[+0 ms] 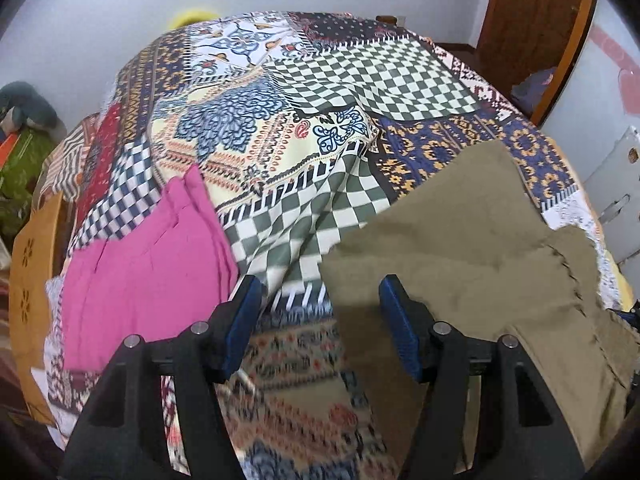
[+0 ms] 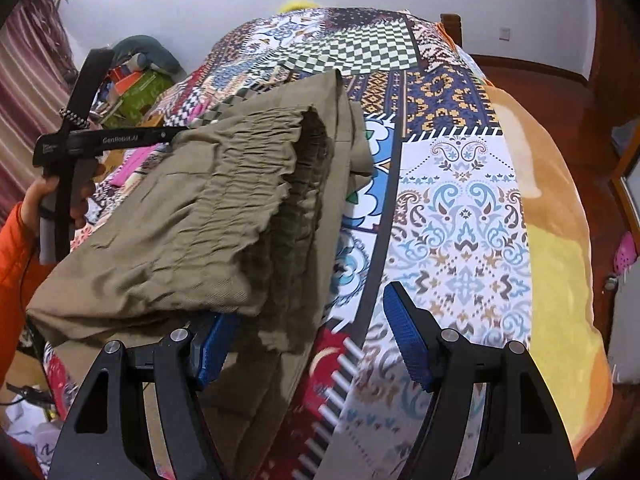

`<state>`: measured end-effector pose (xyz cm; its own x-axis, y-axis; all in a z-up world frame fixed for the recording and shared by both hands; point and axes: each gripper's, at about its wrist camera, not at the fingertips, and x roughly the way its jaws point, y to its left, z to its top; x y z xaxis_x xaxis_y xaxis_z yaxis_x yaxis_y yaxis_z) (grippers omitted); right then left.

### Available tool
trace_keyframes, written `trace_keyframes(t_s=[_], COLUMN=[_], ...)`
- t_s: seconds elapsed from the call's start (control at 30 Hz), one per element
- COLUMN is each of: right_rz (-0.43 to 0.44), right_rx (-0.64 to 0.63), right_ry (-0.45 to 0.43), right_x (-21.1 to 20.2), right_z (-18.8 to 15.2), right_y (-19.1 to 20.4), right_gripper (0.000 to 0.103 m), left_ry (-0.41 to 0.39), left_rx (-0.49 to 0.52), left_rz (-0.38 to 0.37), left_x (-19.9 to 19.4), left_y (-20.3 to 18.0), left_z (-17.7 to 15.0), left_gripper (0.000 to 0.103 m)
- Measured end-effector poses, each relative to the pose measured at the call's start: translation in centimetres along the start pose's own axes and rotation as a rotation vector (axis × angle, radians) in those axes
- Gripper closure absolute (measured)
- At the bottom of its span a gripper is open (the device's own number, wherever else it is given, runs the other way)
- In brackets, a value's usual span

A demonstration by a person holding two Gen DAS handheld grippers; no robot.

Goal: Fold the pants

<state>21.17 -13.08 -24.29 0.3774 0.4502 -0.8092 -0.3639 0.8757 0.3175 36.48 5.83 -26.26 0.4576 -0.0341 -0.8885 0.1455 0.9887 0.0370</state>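
On the bedspread [image 1: 328, 92] before you, the folded garment [image 1: 148, 276] lies at the left and the pants [image 1: 460, 248] at the right, apart, with bare cloth between them.

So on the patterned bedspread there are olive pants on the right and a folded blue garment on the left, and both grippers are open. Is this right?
Not quite: the folded garment on the left is pink, not blue, as the left wrist view shows. The rest holds: the olive pants lie on the right of the patterned bedspread, and both the left gripper and the right gripper have their fingers apart.
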Motion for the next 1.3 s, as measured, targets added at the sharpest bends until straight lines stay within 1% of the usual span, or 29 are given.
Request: trace_keyframes(t_s=[0.1,0.17,0.23,0.27,0.37,0.5,0.63,0.73,0.8,0.9,0.97,1.03,1.13,1.2,1.23,1.27,1.3], right_rz=[0.002,0.007,0.015,0.013,0.012,0.025,-0.011,-0.019,-0.03,-0.056,-0.069,-0.081,-0.085,-0.085,-0.083,-0.082,-0.082], right_rx=[-0.001,-0.001,0.0,-0.003,-0.017,-0.023,-0.015,-0.007,-0.004,0.019,0.038,0.048,0.066,0.072,0.075,0.076,0.076], right_ry=[0.003,0.003,0.003,0.003,0.012,0.029,0.031,0.015,0.008,0.0,0.002,0.001,-0.004,-0.01,-0.011,-0.012,-0.012], right_x=[0.6,0.9,1.3,1.5,2.2,2.9,1.7,-0.2,-1.4,-2.7,-3.3,-3.6,-3.7,-3.8,-3.8,-3.8,-3.8], right_z=[0.6,0.8,1.2,1.4,1.8,2.5,2.4,1.4,0.5,-0.6,-1.2,-1.5,-1.6,-1.7,-1.7,-1.7,-1.6], right_y=[-0.3,-0.5,-0.7,-0.8,-0.9,-1.3,-1.5,-1.8,-2.1,-2.7,-3.0,-3.1,-3.2,-3.1,-3.1,-3.1,-3.1], right_gripper=[0.035,0.035,0.035,0.035,0.035,0.034,0.034,0.034,0.033,0.032,0.032,0.032,0.032,0.032,0.032,0.032,0.032], left_ry=[0.025,0.012,-0.004,-0.003,0.007,0.0,0.002,0.007,-0.005,-0.008,0.027,0.077,0.053,0.048,0.042,0.037,0.032], left_rx=[0.047,0.121,0.169,0.175,0.177,0.179,0.165,0.136,0.12,0.108,0.12,0.14,0.149,0.135,0.141,0.154,0.163], left_rz=[0.012,0.05,0.069,0.066,0.044,0.043,0.048,0.046,0.035,-0.01,-0.048,-0.033,-0.029,-0.036,-0.012,0.022,0.05], left_x=[1.7,2.3,2.3,2.2,1.9,1.0,0.4,-0.1,-0.5,-0.5,0.6,2.5,3.1,3.0,2.7,2.5,2.4], left_y=[-0.4,-1.2,-1.6,-1.6,-1.1,-0.7,-0.5,-0.2,0.1,0.1,-0.2,-0.7,-1.2,-1.2,-1.2,-1.3,-1.3], left_z=[0.1,-0.4,-1.0,-1.2,-2.2,-3.8,-4.0,-3.5,-2.8,-1.4,-0.6,-0.1,0.3,0.5,0.4,0.3,0.2], left_gripper=[0.037,0.033,0.033,0.033,0.033,0.033,0.033,0.033,0.033,0.033,0.033,0.032,0.032,0.04,0.052,0.069,0.078])
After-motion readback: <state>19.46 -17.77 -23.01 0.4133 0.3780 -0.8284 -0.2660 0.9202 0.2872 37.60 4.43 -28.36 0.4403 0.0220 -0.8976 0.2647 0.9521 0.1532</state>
